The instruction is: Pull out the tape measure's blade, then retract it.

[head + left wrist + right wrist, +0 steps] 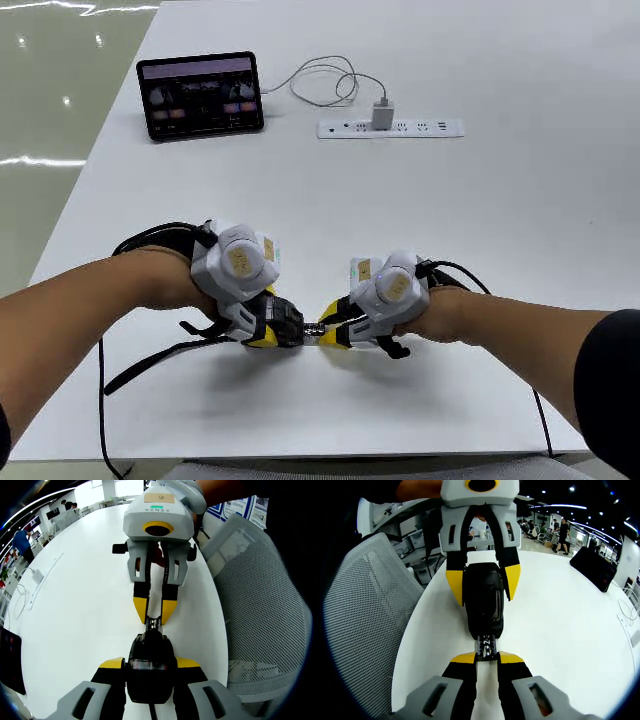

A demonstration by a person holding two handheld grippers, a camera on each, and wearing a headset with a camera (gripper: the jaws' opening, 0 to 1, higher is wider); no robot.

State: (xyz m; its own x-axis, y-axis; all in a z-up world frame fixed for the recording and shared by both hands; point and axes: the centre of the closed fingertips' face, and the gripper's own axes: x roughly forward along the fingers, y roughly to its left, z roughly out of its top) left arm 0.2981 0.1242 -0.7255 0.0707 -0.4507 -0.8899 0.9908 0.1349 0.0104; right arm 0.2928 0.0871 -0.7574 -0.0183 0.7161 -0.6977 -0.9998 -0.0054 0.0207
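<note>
White worktop (480, 230), open-plan room behind. Tablet (200, 95) at 11 o'clock, power strip (390, 128) at 12 to 1 o'clock, both well apart from the work.

Tape measure (285, 322) at 6 o'clock, near the front edge, between the two tools.
- Left hand-held gripper (150, 663): jaws closed on the black case, one on each flat side.
- Right hand-held gripper (487, 658): jaws narrow, pinching the blade (485, 647) near its tip. A short printed length shows between case and jaws.

Handling, judged:
- Case: hard, compact, fairly dense. Smooth sides could twist in the jaws.
- Blade: thin, springy steel under spring pull. Hold it at the end hook, flat faces between the pads, and pull in line with the slot. If the pinch slips, it will likely snap back.
</note>
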